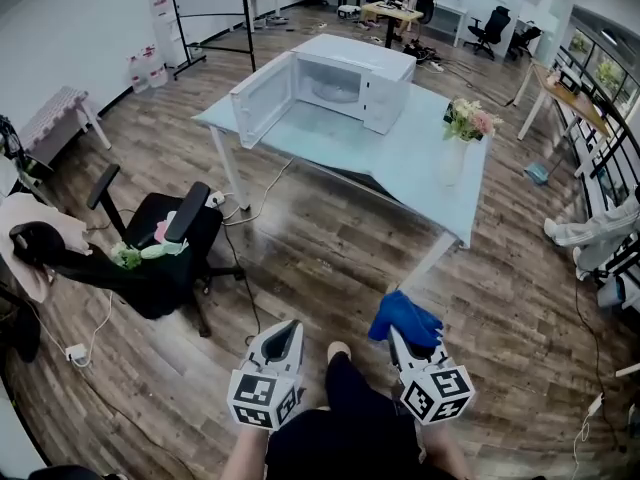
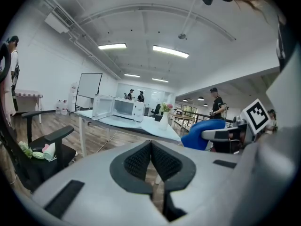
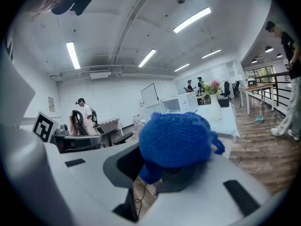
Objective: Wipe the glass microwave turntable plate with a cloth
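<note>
Approach stage, by my reading; the wiping is not yet begun. Right gripper [image 1: 399, 342]: jaws pinched on the blue cloth [image 1: 405, 318], which bunches out past the tips. Left gripper [image 1: 288, 330]: jaws pressed together, empty.

Both are held low by the body, pointing forward over the floor, well short of the worktop [image 1: 400, 163]. The microwave [image 1: 350, 78] door is open, and the plate [image 1: 335, 93] looks to sit inside.

Best to close in first, then lay the cloth broad and flat on the glass.

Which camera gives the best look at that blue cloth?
The right gripper view: the blue knitted cloth fills its centre, clamped in the right tool. The head view shows it small, from above; the left gripper view catches only one side.
</note>
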The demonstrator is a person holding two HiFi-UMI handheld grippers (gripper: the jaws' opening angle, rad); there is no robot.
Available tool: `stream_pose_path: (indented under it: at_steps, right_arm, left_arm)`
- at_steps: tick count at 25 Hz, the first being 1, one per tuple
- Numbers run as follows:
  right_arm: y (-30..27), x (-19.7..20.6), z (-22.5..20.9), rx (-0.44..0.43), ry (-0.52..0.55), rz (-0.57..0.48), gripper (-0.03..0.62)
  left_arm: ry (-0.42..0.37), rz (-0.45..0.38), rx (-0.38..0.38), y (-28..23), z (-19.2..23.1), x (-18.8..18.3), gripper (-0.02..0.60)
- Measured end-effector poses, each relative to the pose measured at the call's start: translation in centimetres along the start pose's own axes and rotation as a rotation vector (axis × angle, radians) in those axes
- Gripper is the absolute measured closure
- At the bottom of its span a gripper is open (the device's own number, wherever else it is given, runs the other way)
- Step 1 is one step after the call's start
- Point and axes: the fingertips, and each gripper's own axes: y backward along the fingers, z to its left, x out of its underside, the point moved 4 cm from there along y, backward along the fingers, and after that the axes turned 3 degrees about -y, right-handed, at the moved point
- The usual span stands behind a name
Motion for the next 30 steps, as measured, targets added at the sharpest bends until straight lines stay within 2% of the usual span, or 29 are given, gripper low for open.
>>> stream_pose_path:
  at_steps: [10,16,24,30]
  right_arm:
    - [-14.8,-8.4,-6.0,-0.088,0.018,-0.016,0.540]
    - [-20.2,-10.7,-8.9,-0.121,0.033,0.002,0.540]
    - [-26.7,-10.9,-10.8,-0.123,-0.005,0.065,0.539]
    - [-33.4,-13.2,-12.1,-0.098,-0.007,0.068,0.539]
  left_arm:
    - [0.020,-0.039,-0.090,-12.3,6.7,-6.1,0.577]
    - [0.044,-0.044,-0.123,-17.4,8.1,-7.4,0.577]
    - [0.059,-0.001,-0.120,-23.0,11.9,-8.0,0.577]
    - [0.054,0.014,-0.076,-29.1,16.7,-10.1,0.577]
